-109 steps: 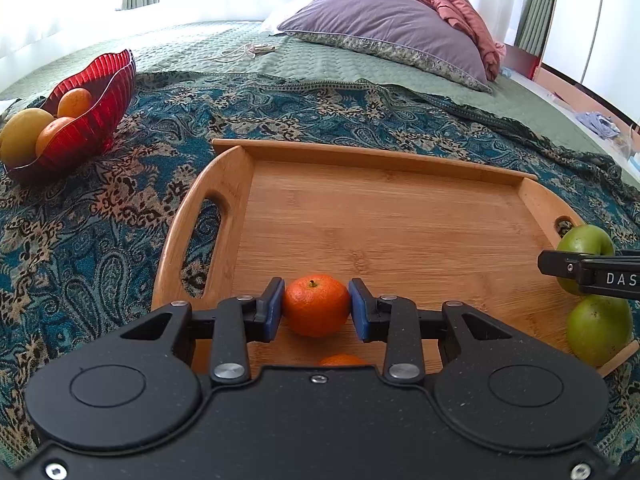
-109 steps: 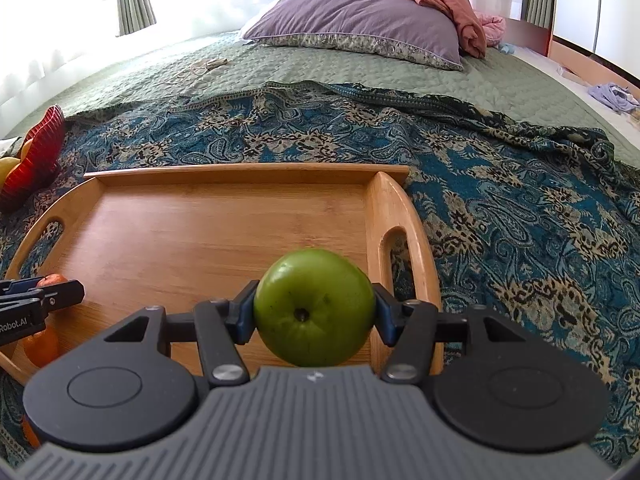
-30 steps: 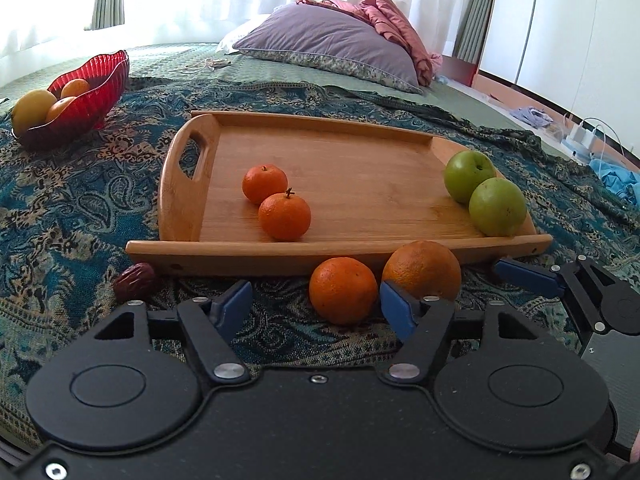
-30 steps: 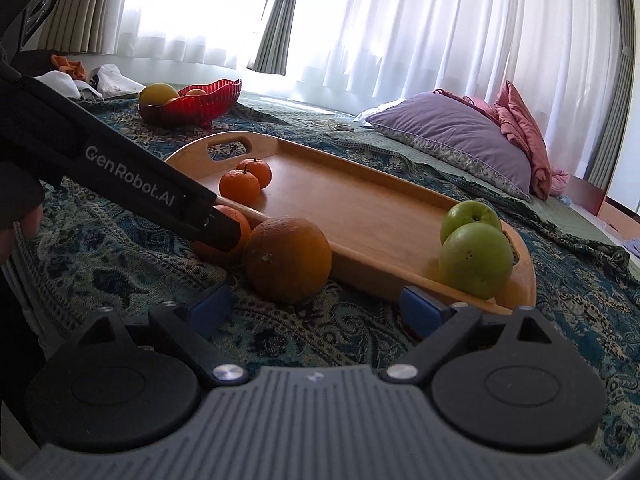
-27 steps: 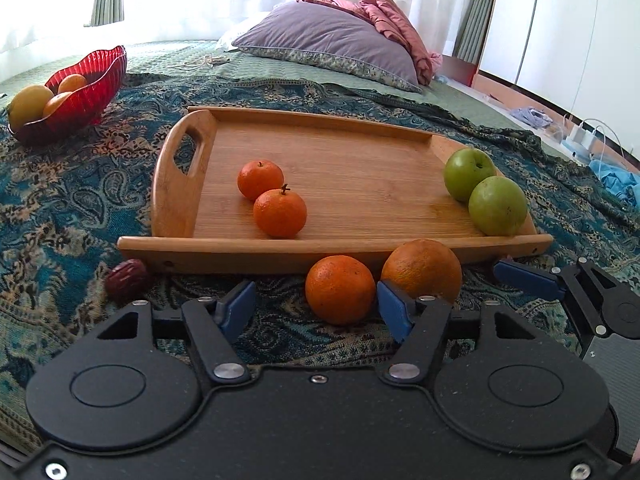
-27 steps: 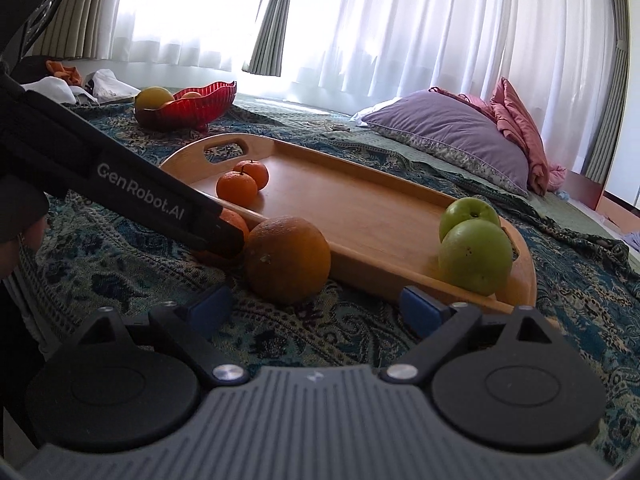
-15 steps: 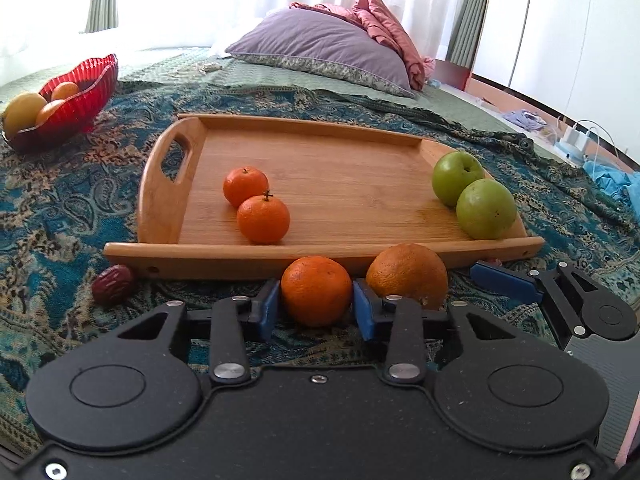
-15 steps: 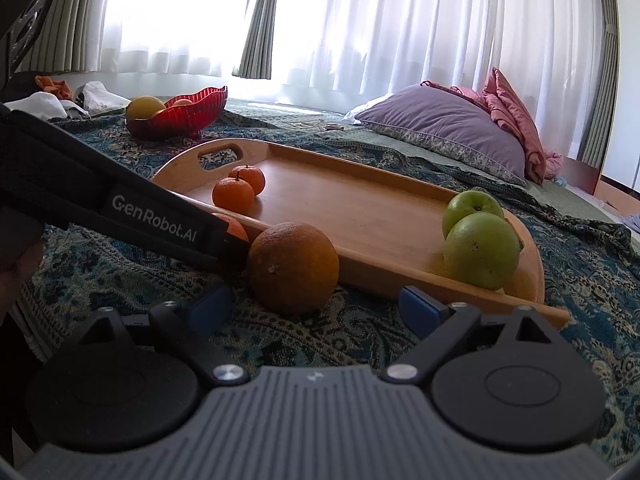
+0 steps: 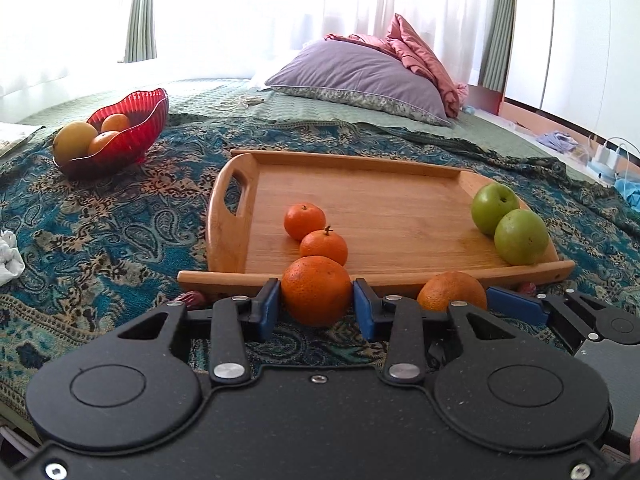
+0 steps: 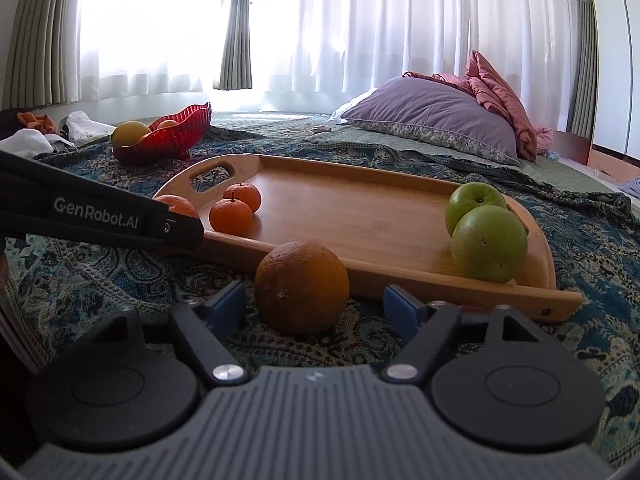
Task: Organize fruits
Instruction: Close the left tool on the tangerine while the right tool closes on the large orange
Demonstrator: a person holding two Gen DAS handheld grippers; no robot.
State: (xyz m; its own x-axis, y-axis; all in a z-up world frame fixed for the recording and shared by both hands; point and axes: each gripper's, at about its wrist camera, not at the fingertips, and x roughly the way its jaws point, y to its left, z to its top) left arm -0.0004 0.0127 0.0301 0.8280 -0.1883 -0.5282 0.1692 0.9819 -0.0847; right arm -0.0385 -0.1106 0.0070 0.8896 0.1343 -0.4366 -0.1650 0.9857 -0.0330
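Observation:
My left gripper (image 9: 316, 307) is shut on an orange (image 9: 316, 290) and holds it just above the patterned cloth, in front of the wooden tray (image 9: 380, 216). Two mandarins (image 9: 305, 221) (image 9: 323, 246) lie at the tray's front left and two green apples (image 9: 494, 202) (image 9: 521, 236) at its right end. My right gripper (image 10: 316, 306) is open around a larger orange (image 10: 302, 287) that rests on the cloth before the tray (image 10: 360, 216). The left gripper's arm (image 10: 92, 214) crosses the right wrist view at left.
A red glass bowl (image 9: 132, 128) with several fruits stands far left on the bedspread. A dark date (image 9: 192, 299) lies by the tray's front left corner. A purple pillow (image 9: 360, 76) lies at the back. White crumpled paper (image 9: 10, 256) is at far left.
My left gripper closed on the orange and has lifted it slightly. My right gripper moved closer around the larger orange and stayed open.

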